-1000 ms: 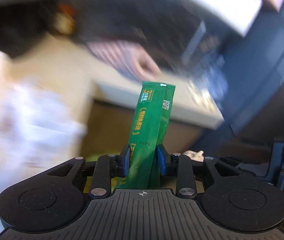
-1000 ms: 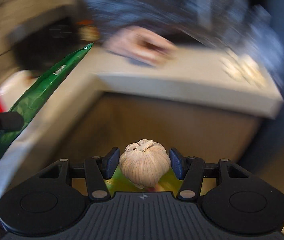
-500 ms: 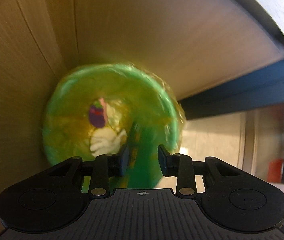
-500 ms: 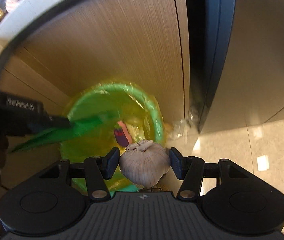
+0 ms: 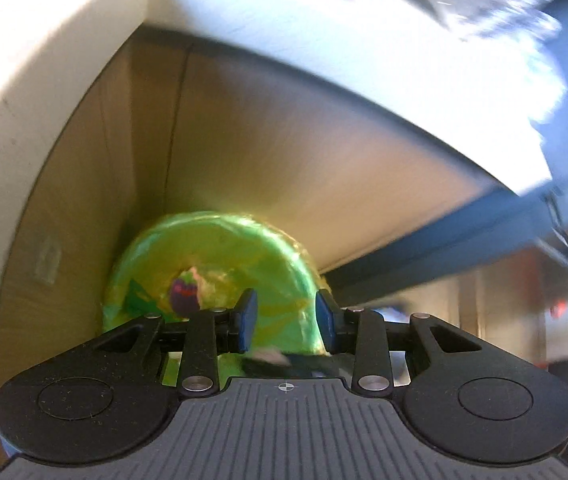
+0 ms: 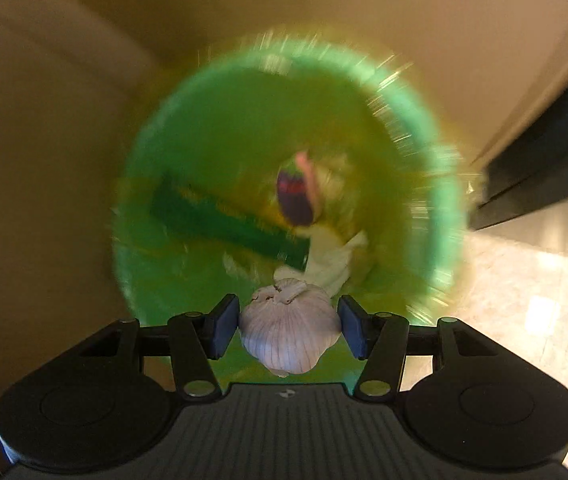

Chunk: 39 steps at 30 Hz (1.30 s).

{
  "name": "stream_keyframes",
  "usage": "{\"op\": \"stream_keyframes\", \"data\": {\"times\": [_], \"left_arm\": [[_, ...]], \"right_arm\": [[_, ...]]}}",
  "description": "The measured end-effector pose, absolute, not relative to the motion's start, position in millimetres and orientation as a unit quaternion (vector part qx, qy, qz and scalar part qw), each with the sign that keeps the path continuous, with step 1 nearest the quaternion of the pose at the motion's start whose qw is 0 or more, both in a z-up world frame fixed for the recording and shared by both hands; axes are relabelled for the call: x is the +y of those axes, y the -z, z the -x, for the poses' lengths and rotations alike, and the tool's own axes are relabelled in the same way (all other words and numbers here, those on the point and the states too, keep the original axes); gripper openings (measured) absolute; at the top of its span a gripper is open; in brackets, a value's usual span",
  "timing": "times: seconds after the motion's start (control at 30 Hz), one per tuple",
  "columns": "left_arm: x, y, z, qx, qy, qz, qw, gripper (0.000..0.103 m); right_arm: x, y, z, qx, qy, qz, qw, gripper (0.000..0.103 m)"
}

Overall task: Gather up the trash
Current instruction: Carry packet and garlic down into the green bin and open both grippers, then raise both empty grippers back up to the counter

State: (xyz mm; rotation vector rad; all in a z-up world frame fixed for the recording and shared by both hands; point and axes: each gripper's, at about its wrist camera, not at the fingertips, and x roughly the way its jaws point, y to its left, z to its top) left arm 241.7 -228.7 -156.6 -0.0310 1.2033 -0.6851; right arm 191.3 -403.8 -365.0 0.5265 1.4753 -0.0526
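Right tongs: the right gripper (image 6: 289, 330) is clamped on a garlic bulb (image 6: 290, 332), pads pressed to its two sides, hanging over the near rim of the bin.
Left tongs: the left gripper (image 5: 286, 326) stands apart with nothing between its pads, aimed down at the same bin.
Bin: a green waste bin (image 6: 442, 216) with a yellowish liner, tucked into the corner of the wooden cabinet fronts (image 5: 284, 140) on the floor.
Inside the bin: a long green sachet (image 6: 228, 224) lies slanted across the middle; beside its end sit a purple wrapper (image 6: 294, 198) and crumpled white paper (image 6: 330, 256).
Above: a pale countertop edge (image 5: 60, 60) overhangs the cabinets.
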Motion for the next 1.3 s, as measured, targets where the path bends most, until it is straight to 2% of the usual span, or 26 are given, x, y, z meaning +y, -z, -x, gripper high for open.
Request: {"op": "stream_keyframes", "data": {"times": [0.17,0.27,0.33,0.47,0.67,0.83,1.17,1.3], "left_arm": [[-219,153,-218,0.554,0.338,-0.019,0.761,0.035],[-213,160,-210,0.564,0.329,-0.021,0.757,0.036],[-207,164,-207,0.575,0.317,-0.009,0.754,0.035],[-197,161,-201,0.579,0.311,0.006,0.754,0.035],[-194,146,-190,0.559,0.336,0.009,0.758,0.035],[-181,117,-179,0.523,0.361,0.019,0.772,0.035],[-153,56,-167,0.43,0.309,0.031,0.848,0.035],[-121,45,-167,0.415,0.246,0.046,0.875,0.036]], "right_arm": [[-377,463,-238,0.731,0.024,-0.218,0.646,0.054],[-367,501,-254,0.754,0.03,-0.216,0.619,0.055],[-376,513,-262,0.762,0.04,-0.236,0.601,0.056],[-396,493,-257,0.734,0.033,-0.293,0.612,0.07],[-428,439,-230,0.705,0.064,-0.318,0.631,0.071],[-439,358,-201,0.654,0.089,-0.316,0.681,0.071],[-412,149,-209,0.49,0.066,-0.185,0.849,0.071],[-376,91,-223,0.435,0.029,-0.134,0.89,0.071]]}}
